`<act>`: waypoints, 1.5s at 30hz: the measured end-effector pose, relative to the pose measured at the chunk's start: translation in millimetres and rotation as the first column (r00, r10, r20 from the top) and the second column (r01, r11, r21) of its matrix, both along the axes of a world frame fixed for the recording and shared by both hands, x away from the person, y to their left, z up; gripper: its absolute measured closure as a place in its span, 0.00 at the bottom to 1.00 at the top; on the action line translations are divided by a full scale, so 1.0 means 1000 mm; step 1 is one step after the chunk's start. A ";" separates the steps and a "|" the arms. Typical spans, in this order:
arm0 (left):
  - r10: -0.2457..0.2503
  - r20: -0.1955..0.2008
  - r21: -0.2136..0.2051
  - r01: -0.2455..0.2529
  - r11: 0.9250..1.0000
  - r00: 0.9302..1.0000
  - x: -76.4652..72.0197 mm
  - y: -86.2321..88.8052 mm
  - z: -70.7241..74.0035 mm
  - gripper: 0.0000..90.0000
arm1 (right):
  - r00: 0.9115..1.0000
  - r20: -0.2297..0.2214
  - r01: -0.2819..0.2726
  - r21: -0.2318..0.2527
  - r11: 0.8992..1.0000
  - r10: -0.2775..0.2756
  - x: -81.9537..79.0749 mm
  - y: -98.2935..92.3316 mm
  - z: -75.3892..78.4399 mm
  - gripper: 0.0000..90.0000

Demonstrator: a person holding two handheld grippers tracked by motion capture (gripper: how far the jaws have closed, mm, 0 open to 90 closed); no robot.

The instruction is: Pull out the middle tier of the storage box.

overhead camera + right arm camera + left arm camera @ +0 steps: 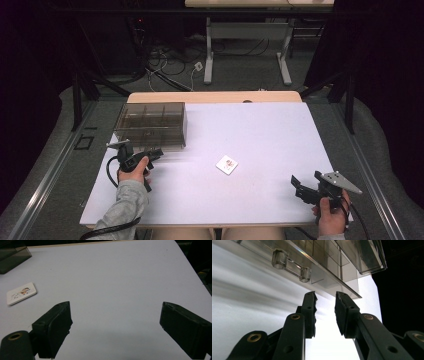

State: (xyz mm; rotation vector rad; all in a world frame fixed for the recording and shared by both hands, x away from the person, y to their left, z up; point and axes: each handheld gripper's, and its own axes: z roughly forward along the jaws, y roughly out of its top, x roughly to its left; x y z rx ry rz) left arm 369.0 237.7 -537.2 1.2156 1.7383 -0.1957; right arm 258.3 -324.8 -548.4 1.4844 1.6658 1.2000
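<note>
**Kid:** Near the left side of the table point(260, 130) sits the see-through box point(152, 125), right? What do I do with it?

**Helper:** Your left gripper point(325, 300) is just in front of that box, close to its lid edge. Its tongs are a little apart, and nothing is between them. Over at the low right corner, your right gripper point(115, 325) has its tongs spread wide over bare table, holding nothing.

**Kid:** So the left one does the work?

**Helper:** I think so. See the little clear hinge point(290, 265) on the box? The thin lid edge point(342, 285) sticks out just past your tongs. If you want to grab it, open them a bit more first, so they slide around that edge without bumping it.

**Kid:** And the small card point(227, 164)?

**Helper:** It lies flat in the middle of the table, well apart from both grippers. Leave it for now. Go slow, because the box is light and could slide.
</note>
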 end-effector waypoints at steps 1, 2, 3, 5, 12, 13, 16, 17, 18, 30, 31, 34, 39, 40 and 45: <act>0.000 0.002 0.004 0.000 1.000 1.000 0.000 0.000 0.000 0.77 | 1.000 0.000 0.000 0.000 1.000 0.000 0.000 0.000 0.000 0.11; 0.004 0.003 0.004 -0.004 1.000 1.000 0.000 0.000 0.000 0.76 | 1.000 0.001 0.000 -0.001 1.000 0.000 0.000 0.000 0.000 0.11; 0.005 0.006 0.004 -0.005 1.000 1.000 -0.001 0.001 0.001 0.74 | 1.000 -0.005 -0.001 -0.002 1.000 0.001 0.000 0.000 0.000 0.11; 0.008 0.004 0.006 -0.008 1.000 1.000 -0.001 0.001 0.002 0.72 | 1.000 -0.006 -0.005 -0.004 1.000 0.005 0.000 0.000 0.000 0.11; -0.015 -0.003 0.014 0.015 1.000 1.000 -0.002 0.006 0.005 0.66 | 1.000 -0.005 -0.009 -0.005 1.000 0.009 0.000 0.000 0.000 0.11; -0.009 -0.002 0.013 0.009 1.000 1.000 -0.002 0.005 0.005 0.65 | 1.000 0.008 0.003 -0.006 1.000 -0.003 0.000 0.000 -0.001 0.11; -0.002 0.004 0.022 0.002 1.000 1.000 -0.002 0.005 0.007 0.62 | 1.000 0.009 -0.002 -0.003 1.000 0.002 0.001 0.000 -0.001 0.11; -0.002 0.004 0.022 0.002 1.000 1.000 -0.002 0.005 0.007 0.61 | 1.000 0.009 -0.002 -0.003 1.000 0.002 0.001 0.000 -0.001 0.11; -0.013 0.002 0.022 0.013 1.000 1.000 -0.002 0.006 0.008 0.61 | 1.000 0.007 0.004 -0.005 1.000 -0.003 0.000 0.000 -0.001 0.11; 0.002 0.027 0.066 -0.004 0.998 1.000 0.000 0.007 0.018 0.52 | 1.000 0.007 0.004 -0.002 1.000 -0.004 0.000 0.000 -0.001 0.11; -0.011 0.025 0.078 0.009 0.997 1.000 0.000 0.009 0.020 0.52 | 1.000 -0.004 0.001 -0.006 1.000 -0.001 0.000 0.000 0.000 0.11; -0.004 0.032 0.088 0.001 0.996 0.999 0.000 0.009 0.021 0.51 | 1.000 -0.016 -0.002 -0.009 1.000 0.002 0.000 -0.001 0.000 0.11; -0.017 0.043 0.127 0.012 0.992 0.999 0.001 0.011 0.024 0.48 | 1.000 -0.008 -0.007 0.003 1.000 0.007 0.000 0.000 0.000 0.11; -0.018 0.046 0.128 0.012 0.992 0.999 0.001 0.011 0.025 0.47 | 1.000 -0.017 -0.004 -0.002 1.000 0.004 0.000 0.000 0.000 0.11; -0.030 0.050 0.145 0.022 0.989 0.998 0.002 0.011 0.030 0.44 | 1.000 -0.015 -0.003 -0.003 1.000 0.003 0.000 0.000 0.000 0.11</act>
